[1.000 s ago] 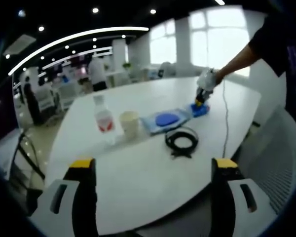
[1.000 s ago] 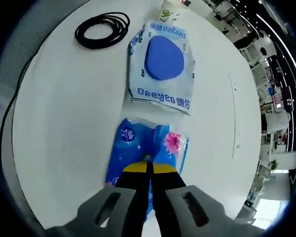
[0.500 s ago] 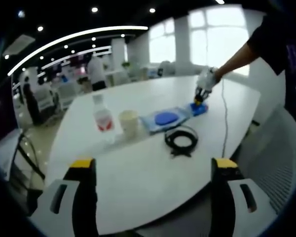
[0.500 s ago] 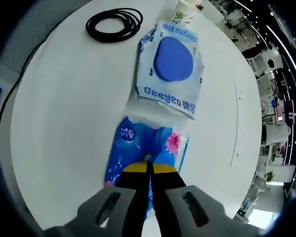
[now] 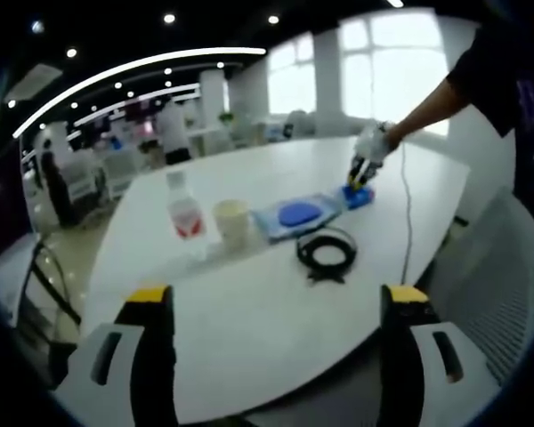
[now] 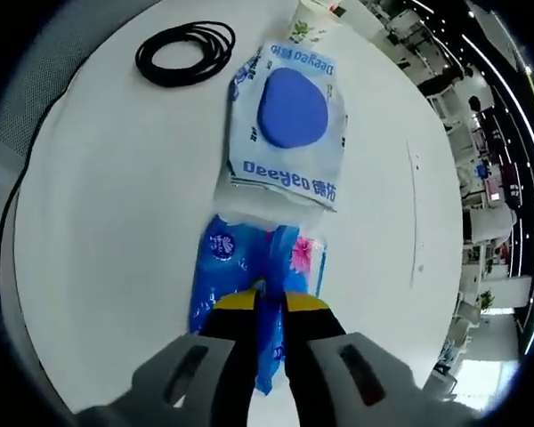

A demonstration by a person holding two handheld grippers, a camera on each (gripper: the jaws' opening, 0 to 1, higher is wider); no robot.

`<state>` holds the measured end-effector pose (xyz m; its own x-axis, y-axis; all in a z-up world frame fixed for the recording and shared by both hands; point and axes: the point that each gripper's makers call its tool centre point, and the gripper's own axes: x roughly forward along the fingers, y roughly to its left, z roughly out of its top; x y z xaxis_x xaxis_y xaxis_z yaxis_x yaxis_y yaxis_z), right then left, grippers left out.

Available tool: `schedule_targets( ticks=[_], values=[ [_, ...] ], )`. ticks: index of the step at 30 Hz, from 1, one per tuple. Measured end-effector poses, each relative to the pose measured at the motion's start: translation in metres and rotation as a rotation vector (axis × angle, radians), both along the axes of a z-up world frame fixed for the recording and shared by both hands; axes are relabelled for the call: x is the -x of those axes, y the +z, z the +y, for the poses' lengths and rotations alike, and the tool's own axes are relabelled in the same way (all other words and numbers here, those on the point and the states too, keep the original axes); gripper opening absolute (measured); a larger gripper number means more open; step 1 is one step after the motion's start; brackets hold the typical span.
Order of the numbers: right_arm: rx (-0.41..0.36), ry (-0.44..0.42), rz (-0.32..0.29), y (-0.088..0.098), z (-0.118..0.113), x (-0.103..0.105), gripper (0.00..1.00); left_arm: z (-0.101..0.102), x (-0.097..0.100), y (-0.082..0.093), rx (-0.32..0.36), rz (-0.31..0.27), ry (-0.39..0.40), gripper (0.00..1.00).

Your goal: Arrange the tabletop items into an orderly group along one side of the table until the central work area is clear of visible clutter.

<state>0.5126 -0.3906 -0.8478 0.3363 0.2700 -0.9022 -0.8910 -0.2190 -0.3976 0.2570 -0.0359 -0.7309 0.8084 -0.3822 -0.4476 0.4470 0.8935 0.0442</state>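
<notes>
Both right tongs jaws pinch a glossy blue flower-printed packet; left tongs gape wide.

Left tongs gape; right tongs slightly parted.

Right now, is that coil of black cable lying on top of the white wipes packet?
No. In the right gripper view the black cable coil lies on the bare table, beside and clear of the white wipes packet.

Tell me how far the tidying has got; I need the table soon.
Done: bottle, cup and wipes pack sit in a row. In hand: right tongs grip the blue tissue pack beside that row. Left: the cable coil lies apart; left tongs hang open.
</notes>
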Motion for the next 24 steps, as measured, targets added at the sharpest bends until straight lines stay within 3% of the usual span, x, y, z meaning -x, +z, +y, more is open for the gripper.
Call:
schedule_targets(
  ticks=[7, 14, 24],
  values=[
    [-0.142, -0.162, 0.001, 0.016, 0.004, 0.004, 0.21, -0.001, 0.000, 0.003, 0.009, -0.010, 0.000, 0.93],
    [-0.214, -0.252, 0.002, 0.025, 0.000, 0.012, 0.30, -0.002, 0.000, 0.005, 0.016, -0.017, -0.003, 0.94],
    [-0.347, -0.333, 0.027, 0.044, 0.015, 0.035, 0.47, -0.004, 0.001, 0.006, 0.030, -0.025, -0.011, 0.98]
  ],
)
